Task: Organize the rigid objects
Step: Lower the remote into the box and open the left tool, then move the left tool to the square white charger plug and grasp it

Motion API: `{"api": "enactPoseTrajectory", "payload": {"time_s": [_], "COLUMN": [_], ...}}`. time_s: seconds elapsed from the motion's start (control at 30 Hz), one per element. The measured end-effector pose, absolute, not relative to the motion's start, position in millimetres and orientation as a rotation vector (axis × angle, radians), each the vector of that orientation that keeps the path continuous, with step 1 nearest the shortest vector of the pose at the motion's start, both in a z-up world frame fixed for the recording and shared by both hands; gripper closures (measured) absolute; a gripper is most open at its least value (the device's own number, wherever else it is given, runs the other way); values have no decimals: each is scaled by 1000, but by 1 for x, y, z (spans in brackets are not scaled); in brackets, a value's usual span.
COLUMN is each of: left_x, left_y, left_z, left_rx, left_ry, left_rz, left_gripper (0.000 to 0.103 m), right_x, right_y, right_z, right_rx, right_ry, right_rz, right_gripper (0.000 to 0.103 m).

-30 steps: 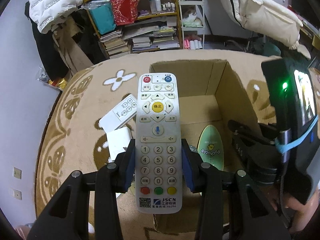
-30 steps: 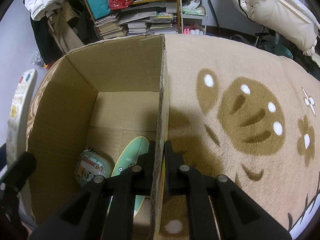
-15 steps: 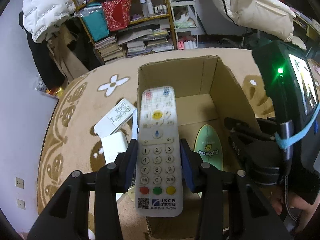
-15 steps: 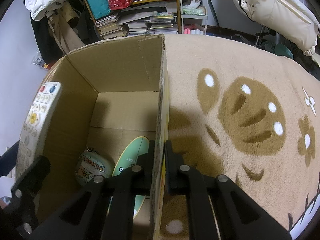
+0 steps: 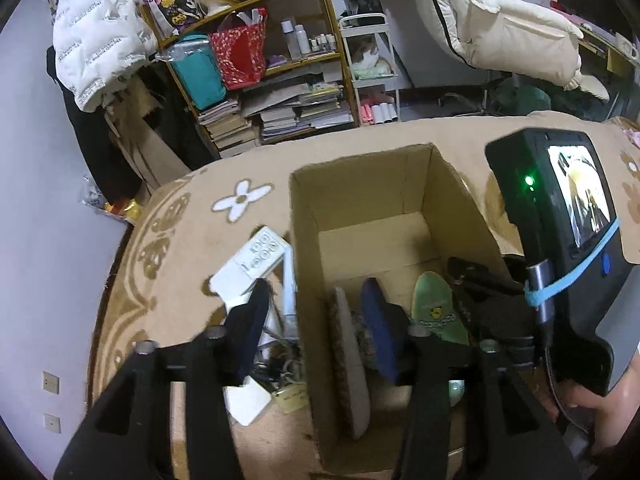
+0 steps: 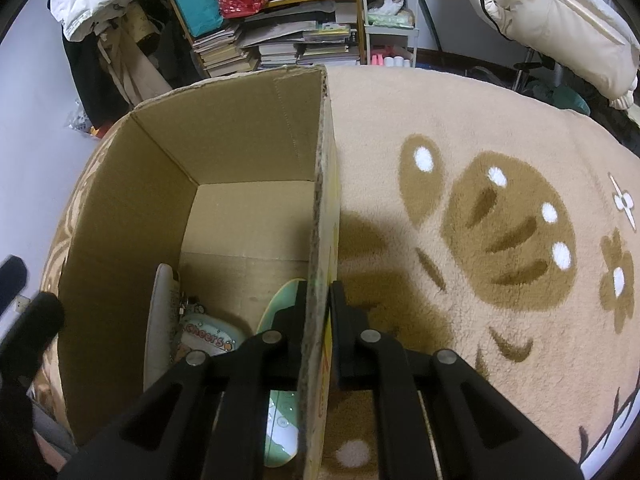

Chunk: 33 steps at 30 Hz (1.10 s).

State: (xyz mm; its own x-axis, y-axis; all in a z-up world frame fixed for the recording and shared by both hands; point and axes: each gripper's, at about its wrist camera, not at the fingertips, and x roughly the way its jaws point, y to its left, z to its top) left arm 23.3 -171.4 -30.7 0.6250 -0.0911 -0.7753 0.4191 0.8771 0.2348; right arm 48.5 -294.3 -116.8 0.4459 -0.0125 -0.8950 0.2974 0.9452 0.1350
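The left gripper (image 5: 316,328) stands wide open with nothing between its blue-padded fingers (image 5: 378,332), straddling the near left wall of the cardboard box (image 5: 360,184). The grey-white remote control (image 5: 350,364) leans on its edge inside the box against that left wall, free of the fingers. Beside it in the box lie a round tin printed "Cheers" (image 6: 210,338) and a pale green oval board (image 5: 438,308).

The right gripper (image 6: 318,312) is closed tight on the box's right wall (image 6: 322,200), one finger inside and one outside.

Outside the box, just left of it, a white remote with round buttons (image 5: 256,260), a white card (image 5: 248,402) and a tangle of small items (image 5: 280,364) lie on the rug. The rug (image 6: 480,208) is a beige fleece with brown shapes and white flowers.

Behind it, a shelf unit (image 5: 280,60) holds stacked books, a red bag and a teal bag. A white puffer jacket (image 5: 92,40) hangs at left, and a cream coat (image 5: 500,20) at right.
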Motion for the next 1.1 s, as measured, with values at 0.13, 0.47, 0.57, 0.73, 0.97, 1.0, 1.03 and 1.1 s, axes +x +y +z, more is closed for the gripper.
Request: {"api": "enactPoseTrajectory", "payload": {"time_s": [0.13, 0.47, 0.57, 0.73, 0.97, 1.0, 1.03, 1.1], "left_x": [29, 57, 61, 66, 73, 74, 76, 80], "left_y": [-160, -109, -94, -76, -66, -64, -63, -59], "left_z": [-23, -17, -24, -38, -63, -67, -69, -76], "left_rx": [403, 337, 301, 282, 272, 274, 271, 246], "left_ry": [849, 863, 893, 935, 1010, 1023, 1034, 1068], "left_rz": [-287, -161, -145, -116, -94, -84, -75, -67], "left_gripper": [26, 2, 2, 2, 2, 2, 2, 2], "right_x": [48, 48, 48, 48, 48, 48, 48, 48], "right_y": [-296, -296, -296, -296, -295, -296, -296, -296], "right_z": [-117, -117, -117, -117, -117, -117, -117, -117], "right_rx": [290, 293, 293, 293, 294, 293, 293, 293], "right_ry": [1096, 1097, 1096, 1096, 1096, 1097, 1096, 1097], "right_rz": [-195, -194, -194, -194, -194, -194, -194, -194], "right_gripper": [93, 93, 93, 93, 93, 93, 93, 93]}}
